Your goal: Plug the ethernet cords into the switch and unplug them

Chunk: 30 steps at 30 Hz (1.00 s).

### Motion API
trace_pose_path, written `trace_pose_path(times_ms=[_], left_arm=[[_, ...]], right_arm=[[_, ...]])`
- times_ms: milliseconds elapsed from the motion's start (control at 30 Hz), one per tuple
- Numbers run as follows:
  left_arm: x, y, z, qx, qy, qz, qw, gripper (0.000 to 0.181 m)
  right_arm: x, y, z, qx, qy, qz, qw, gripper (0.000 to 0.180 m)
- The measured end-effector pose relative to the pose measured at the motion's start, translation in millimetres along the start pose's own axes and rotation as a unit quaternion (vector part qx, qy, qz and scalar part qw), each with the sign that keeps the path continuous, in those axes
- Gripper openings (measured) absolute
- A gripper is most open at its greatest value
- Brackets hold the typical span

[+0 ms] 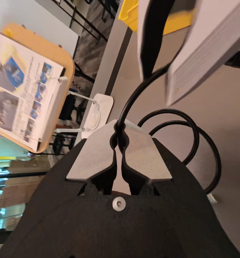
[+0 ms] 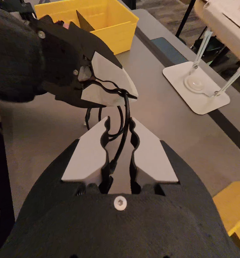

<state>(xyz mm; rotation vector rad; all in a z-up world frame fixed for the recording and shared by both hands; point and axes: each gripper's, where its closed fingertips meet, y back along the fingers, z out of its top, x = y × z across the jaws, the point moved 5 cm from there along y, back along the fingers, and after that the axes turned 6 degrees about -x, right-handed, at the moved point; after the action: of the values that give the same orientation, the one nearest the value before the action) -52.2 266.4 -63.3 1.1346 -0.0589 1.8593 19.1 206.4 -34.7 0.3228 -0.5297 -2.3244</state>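
Black ethernet cord (image 1: 128, 100) pinched in the left gripper (image 1: 120, 130) jaws above the grey bench (image 1: 221, 125), loops trailing, right gripper (image 2: 119, 118) jaws wide around the hanging plug end — seen only from the right wrist, yellow bin (image 2: 113, 27) behind.

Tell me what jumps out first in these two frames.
The left gripper is shut on a thin black ethernet cord that hangs down between the open fingers of the right gripper, above the grey table. Behind sits a yellow plastic divided bin; to the right, a white flat stand base.
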Motion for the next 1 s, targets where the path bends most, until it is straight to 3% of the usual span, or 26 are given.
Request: trace_pose_path(times_ms=[33,167,233,300,400,533,600,733,800,867,933,1000], left_arm=[[-3,2,4,-0.001,-0.016,0.005,1.000,0.000],[-4,8,6,-0.028,-0.007,0.004,1.000,0.001],[5,14,6,-0.034,0.008,0.017,0.999,0.041],[8,22,1,-0.003,0.051,-0.035,0.998,0.080],[20,42,2,-0.039,0.097,-0.045,0.994,0.081],[20,44,-13,-0.055,0.232,-0.117,0.964,0.098],[14,41,-19,-0.069,0.267,-0.131,0.952,0.090],[5,46,-10,-0.156,0.365,-0.199,0.896,0.021],[9,53,-1,-0.205,0.379,-0.209,0.878,0.002],[17,56,0,-0.216,0.362,-0.170,0.891,0.000],[21,56,-1,-0.196,0.308,-0.124,0.923,0.000],[24,57,-2,-0.177,0.267,-0.077,0.944,0.000]], right_arm=[[0,-7,-3,0.005,0.003,0.000,1.000,0.004],[-6,-6,-4,-0.014,0.004,-0.020,1.000,0.003],[-13,4,-1,-0.049,-0.012,-0.035,0.998,0.003],[-20,17,2,-0.090,-0.036,-0.047,0.994,0.003],[-25,35,8,-0.157,-0.069,-0.045,0.984,0.003],[-17,44,16,-0.229,-0.067,-0.013,0.971,0.003],[-14,47,23,-0.258,-0.077,0.000,0.963,0.003],[-7,54,30,-0.308,-0.093,0.025,0.947,0.003],[-7,55,28,-0.319,-0.103,0.033,0.941,0.003],[-9,53,21,-0.304,-0.103,0.038,0.946,0.003],[-15,51,13,-0.278,-0.076,0.009,0.958,0.005],[-23,50,6,-0.235,-0.032,-0.041,0.971,0.024]])
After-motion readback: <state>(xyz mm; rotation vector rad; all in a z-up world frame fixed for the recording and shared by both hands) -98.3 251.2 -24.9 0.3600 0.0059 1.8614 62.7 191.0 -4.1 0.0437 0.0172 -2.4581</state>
